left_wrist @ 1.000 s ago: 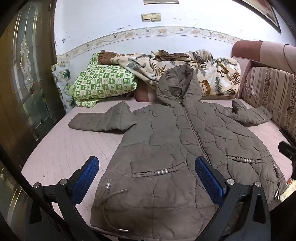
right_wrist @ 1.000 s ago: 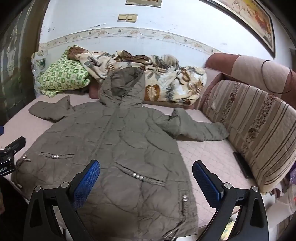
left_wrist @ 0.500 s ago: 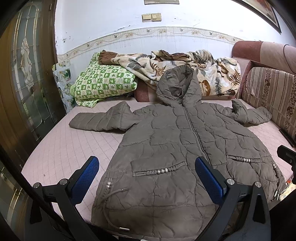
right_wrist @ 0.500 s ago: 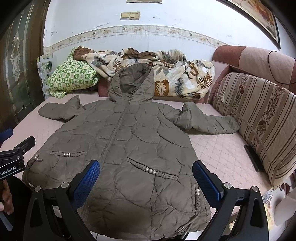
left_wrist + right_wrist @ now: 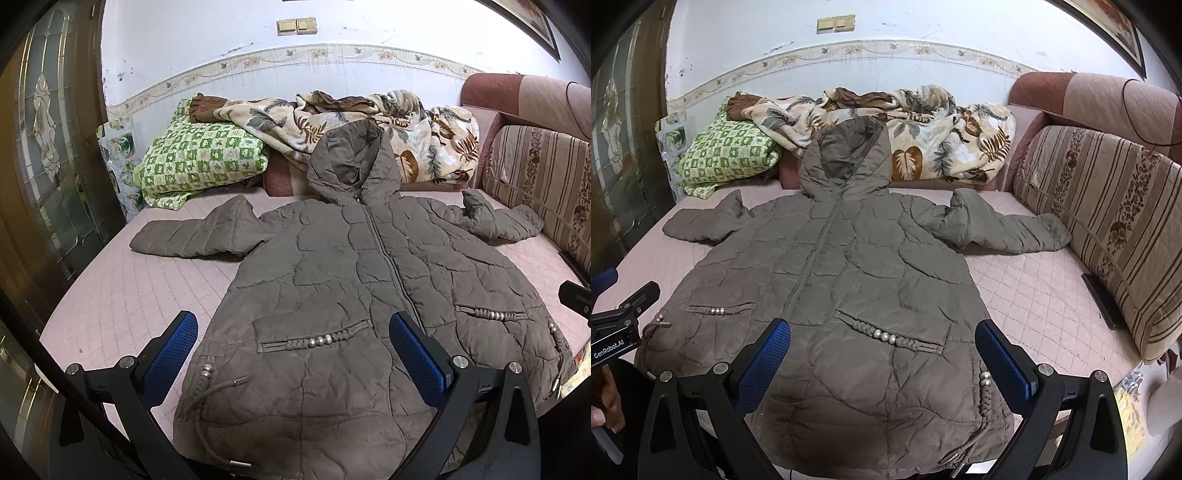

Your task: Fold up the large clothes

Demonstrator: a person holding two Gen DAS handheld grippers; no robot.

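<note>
A large grey-brown quilted hooded coat (image 5: 343,280) lies flat, front up and zipped, on a pink quilted bed (image 5: 122,295). Its sleeves spread left (image 5: 192,236) and right (image 5: 495,221), and its hood points at the far wall. It also shows in the right wrist view (image 5: 849,280). My left gripper (image 5: 293,343) is open and empty above the coat's lower left hem. My right gripper (image 5: 882,350) is open and empty above the lower right hem. The left gripper also shows at the left edge of the right wrist view (image 5: 620,321).
A green checked pillow (image 5: 195,162) and a leaf-print blanket (image 5: 369,122) lie at the head of the bed. A striped cushion (image 5: 1108,229) lines the right side, with a dark flat object (image 5: 1102,299) beside it. A glazed wooden door (image 5: 48,166) stands at left.
Both grippers have drawn back and risen a little, so more of the coat's hem shows. The right wrist view has swung left toward the coat. The coat has not moved.
</note>
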